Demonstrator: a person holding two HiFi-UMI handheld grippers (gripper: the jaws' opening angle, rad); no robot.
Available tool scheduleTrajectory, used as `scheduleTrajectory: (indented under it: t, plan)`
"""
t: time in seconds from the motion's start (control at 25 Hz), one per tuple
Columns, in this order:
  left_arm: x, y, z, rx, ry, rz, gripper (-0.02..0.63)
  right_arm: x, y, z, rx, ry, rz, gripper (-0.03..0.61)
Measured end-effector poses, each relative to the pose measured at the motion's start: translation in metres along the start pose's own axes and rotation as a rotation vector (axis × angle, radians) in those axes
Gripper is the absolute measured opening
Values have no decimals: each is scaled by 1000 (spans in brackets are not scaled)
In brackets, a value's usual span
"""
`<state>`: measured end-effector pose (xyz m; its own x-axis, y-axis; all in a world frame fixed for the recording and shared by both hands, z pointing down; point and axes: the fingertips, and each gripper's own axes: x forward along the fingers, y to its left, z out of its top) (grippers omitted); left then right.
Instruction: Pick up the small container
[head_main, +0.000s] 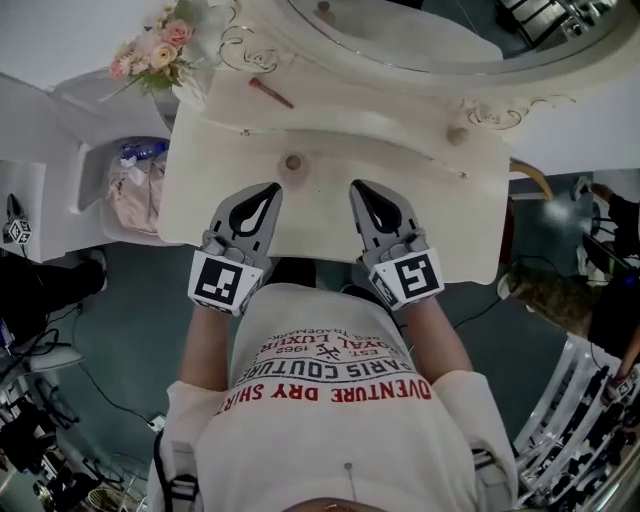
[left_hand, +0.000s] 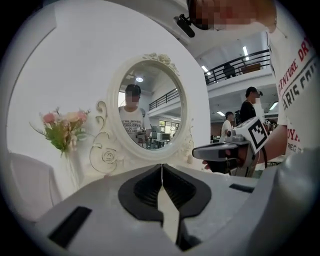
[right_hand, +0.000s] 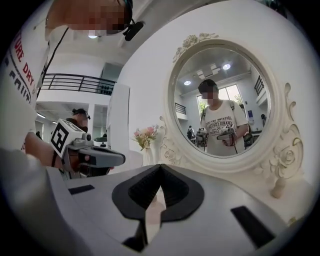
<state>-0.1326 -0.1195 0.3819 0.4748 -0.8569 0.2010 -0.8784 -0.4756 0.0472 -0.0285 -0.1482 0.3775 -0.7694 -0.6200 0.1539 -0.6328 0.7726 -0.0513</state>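
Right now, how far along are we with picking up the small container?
Nothing is done yet. The left claw and right claw are both shut and empty, over the vanity table. A small round item, possibly the container, sits untouched ahead of them. Left: open, reach, grasp, lift.

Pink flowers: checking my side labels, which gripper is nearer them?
Left. The left gripper is below and right of the flowers in the head view; the right gripper lies farther right.
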Motion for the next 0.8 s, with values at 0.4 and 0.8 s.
scheduleTrajectory:
  t: [0.4,0.8]
  plan:
    - [52,26,-80,-1,135,-186,136,37,-19,-47,78,70,-126,-2]
    - [91,25,-128,17,120,-281,230,46,-38,-70,77,41,-213,-2]
